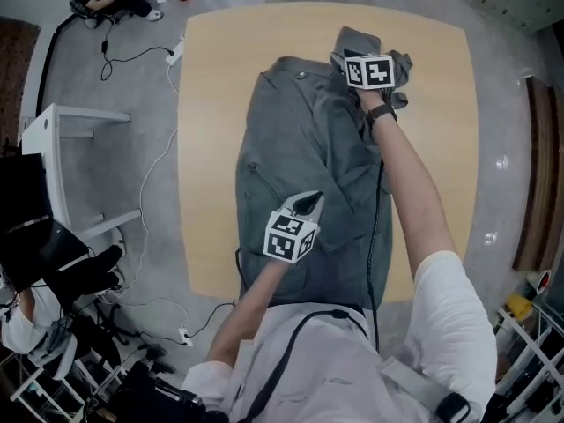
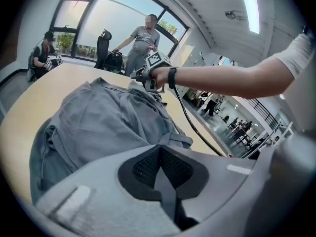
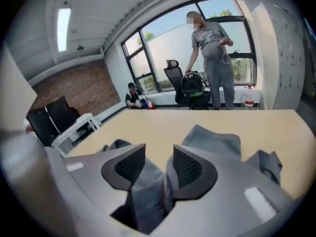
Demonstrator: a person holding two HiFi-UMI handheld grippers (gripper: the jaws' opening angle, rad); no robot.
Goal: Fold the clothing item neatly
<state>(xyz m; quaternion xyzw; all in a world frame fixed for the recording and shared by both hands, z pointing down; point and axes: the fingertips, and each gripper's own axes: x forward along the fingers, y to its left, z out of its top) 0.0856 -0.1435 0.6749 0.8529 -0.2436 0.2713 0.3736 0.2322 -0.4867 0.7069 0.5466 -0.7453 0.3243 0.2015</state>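
Observation:
A grey garment (image 1: 300,139) lies lengthwise down the middle of the wooden table (image 1: 211,104), rumpled along its right side. My left gripper (image 1: 308,203) rests on its near half, shut, with a thin fold of the grey cloth (image 2: 98,122) caught between the pads (image 2: 143,164). My right gripper (image 1: 363,60) is at the garment's far end, where the cloth is bunched. In the right gripper view its jaws (image 3: 158,154) stand apart; a bunch of grey cloth (image 3: 148,191) lies low in the gap, and the pads (image 3: 190,169) do not press on it.
A person (image 3: 215,53) stands beyond the table's far edge beside an office chair (image 3: 190,88); another sits on the floor (image 2: 47,53). A white desk (image 1: 62,148) and floor cables (image 1: 150,174) lie to the left. A black cable (image 1: 381,201) runs along my right arm.

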